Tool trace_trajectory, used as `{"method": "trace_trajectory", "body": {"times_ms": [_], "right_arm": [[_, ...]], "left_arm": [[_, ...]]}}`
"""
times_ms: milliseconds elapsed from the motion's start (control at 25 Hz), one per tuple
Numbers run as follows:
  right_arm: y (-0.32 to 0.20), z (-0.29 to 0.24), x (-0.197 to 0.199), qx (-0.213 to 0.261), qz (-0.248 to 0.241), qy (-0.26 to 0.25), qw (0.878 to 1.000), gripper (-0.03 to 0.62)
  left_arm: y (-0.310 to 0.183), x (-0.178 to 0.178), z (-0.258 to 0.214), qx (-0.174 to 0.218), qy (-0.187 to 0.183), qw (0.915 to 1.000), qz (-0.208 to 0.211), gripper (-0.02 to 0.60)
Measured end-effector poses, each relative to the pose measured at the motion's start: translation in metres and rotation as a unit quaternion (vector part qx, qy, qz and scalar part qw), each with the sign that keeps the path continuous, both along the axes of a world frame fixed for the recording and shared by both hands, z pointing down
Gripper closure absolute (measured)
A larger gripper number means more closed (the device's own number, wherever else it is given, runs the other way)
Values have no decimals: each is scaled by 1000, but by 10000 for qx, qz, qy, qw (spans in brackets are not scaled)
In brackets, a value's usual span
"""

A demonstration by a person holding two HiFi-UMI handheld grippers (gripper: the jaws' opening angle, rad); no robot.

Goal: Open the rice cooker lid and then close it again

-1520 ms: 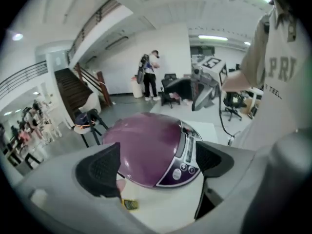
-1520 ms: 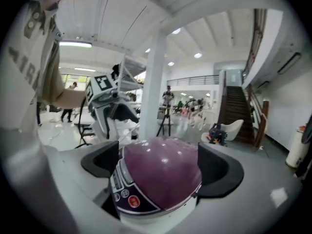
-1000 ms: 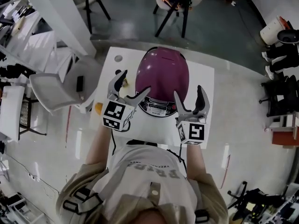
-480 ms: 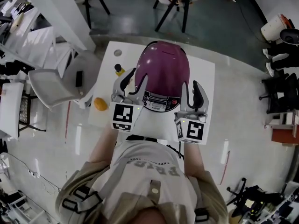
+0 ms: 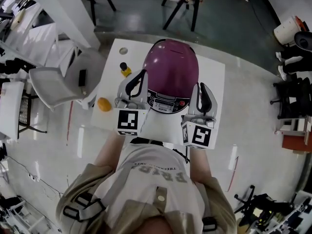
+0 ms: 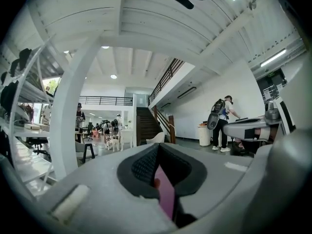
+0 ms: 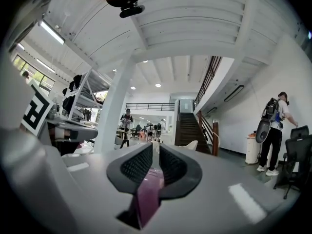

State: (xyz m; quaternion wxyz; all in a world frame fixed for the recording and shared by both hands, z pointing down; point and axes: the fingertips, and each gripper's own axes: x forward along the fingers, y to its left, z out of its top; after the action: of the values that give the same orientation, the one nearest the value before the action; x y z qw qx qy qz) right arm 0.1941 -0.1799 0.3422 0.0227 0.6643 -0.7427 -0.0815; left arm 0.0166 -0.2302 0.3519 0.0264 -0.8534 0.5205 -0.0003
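Plainly a lid-down moment: purple rice cooker [image 5: 181, 92] standing in the middle of the white surface [image 5: 212, 77], domed lid [image 5: 171, 65] seated flat over the body, control panel [image 5: 166, 103] turned toward the person. Left gripper [image 5: 137, 81] just beside the cooker's front left, pointing level, jaws pressed fully together on nothing. Right gripper [image 5: 202, 92] just beside the front right, jaws just drawn in until all but touching, only a thin slit left, nothing pinched. Low in each gripper view, a purple sliver behind the pads, probably the cooker glimpsed through the gap rather than anything held. Neither gripper clearly touching the cooker, judging by the head view. Hard to place in the task: fits a lid waiting to be raised, and equally a lid raised and pressed home again. No settling that from here. Worth noting for any coming move: closed tips suited to pressing or nudging, not to gripping, so contact best made squarely, without shoving the cooker along the surface.
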Motion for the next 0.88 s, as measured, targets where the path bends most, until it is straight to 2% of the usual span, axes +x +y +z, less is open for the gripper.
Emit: {"method": "trace_trajectory", "body": {"times_ms": [160, 600, 880], "right_arm": [[1, -2, -3, 50, 44, 17, 10000, 592], [5, -14, -10, 238, -12, -96, 9997, 592], [10, -14, -11, 345, -96, 11, 9994, 592]], "left_arm": [[1, -4, -3, 113, 101, 9999, 21, 571], [9, -3, -19, 385, 180, 9990, 136, 571], [12, -3, -21, 450, 199, 9987, 127, 571]]}}
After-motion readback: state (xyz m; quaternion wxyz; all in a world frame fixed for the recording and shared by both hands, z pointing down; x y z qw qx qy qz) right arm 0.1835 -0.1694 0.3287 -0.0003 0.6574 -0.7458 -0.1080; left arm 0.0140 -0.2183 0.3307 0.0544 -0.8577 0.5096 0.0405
